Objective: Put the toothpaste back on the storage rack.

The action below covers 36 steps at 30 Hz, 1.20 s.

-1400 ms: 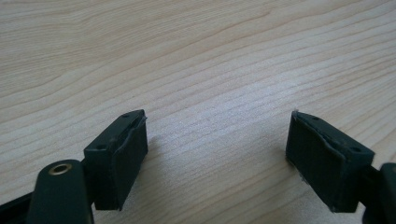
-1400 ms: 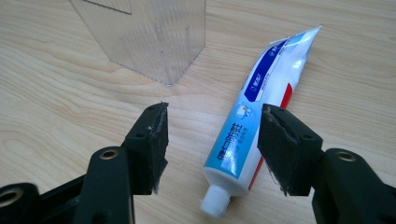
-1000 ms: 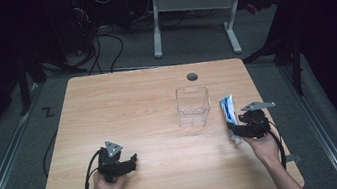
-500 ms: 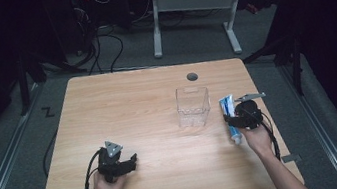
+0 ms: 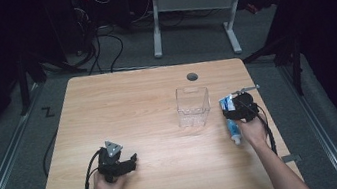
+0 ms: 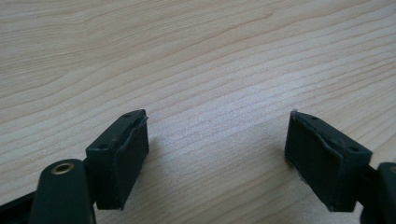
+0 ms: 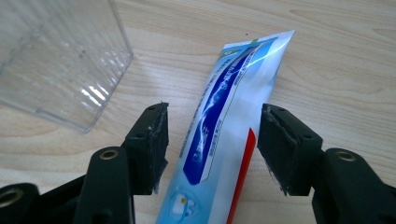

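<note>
1. the toothpaste tube (image 7: 224, 121) lies flat on the table (image 5: 123, 106), just right of the clear box (image 5: 192, 106).
2. its long axis runs away from you: cap (image 5: 236, 140) near, crimped end far.
3. your right gripper (image 7: 212, 140) straddles it, jaws apart, having just widened; pads not pressing.
4. next: lower and squeeze.
5. your left gripper (image 6: 217, 154) rests open.

Left gripper (image 5: 128, 159) low near front edge, jaws wide apart, nothing between. Right gripper (image 5: 233, 106) far right, jaws just opening a bit, pads (image 7: 154, 144) pressing nothing.
</note>
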Tool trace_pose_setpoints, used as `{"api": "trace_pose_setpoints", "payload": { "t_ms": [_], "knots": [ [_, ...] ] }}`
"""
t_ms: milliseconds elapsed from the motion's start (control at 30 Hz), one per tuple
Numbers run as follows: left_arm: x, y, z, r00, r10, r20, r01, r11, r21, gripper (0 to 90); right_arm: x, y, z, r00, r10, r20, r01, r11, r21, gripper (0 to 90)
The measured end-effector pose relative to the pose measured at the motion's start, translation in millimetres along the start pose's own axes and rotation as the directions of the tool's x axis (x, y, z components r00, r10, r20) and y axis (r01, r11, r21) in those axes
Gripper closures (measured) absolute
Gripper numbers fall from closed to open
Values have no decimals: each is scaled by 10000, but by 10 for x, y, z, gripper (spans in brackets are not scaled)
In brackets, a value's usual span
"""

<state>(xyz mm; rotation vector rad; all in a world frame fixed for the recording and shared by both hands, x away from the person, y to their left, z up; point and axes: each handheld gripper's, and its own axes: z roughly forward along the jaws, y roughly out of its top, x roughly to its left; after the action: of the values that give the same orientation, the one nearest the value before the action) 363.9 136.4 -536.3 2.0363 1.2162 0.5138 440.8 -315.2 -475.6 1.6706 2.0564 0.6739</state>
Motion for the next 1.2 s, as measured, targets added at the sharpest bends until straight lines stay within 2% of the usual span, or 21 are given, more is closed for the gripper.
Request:
{"api": "trace_pose_setpoints", "payload": {
  "t_ms": [300,667,767,933,1067,1200],
  "knots": [
    [0,0,0,10000,-5,-8,5,10000,-1,221,-27,63,187,9994,209,289,-227,9978,629,434],
    [-1,1,0,10000,-7,-16,7,10000,2,221,-35,166,325,9974,343,630,-412,9928,1125,437],
    [-1,1,1,10000,-9,-19,9,10000,-1,221,-72,168,349,9969,552,564,-617,9908,1202,439],
    [-1,1,1,10000,-10,-18,10,10000,-3,221,-99,166,399,9960,539,712,-637,9875,1440,442],
    [-1,1,2,10000,-16,-23,16,10000,-9,221,-158,171,426,9941,947,523,-1017,9830,1532,441],
    [0,2,1,10000,-13,-12,13,10000,9,221,-180,165,433,9939,997,471,-1060,9818,1579,447]
  ]
}}
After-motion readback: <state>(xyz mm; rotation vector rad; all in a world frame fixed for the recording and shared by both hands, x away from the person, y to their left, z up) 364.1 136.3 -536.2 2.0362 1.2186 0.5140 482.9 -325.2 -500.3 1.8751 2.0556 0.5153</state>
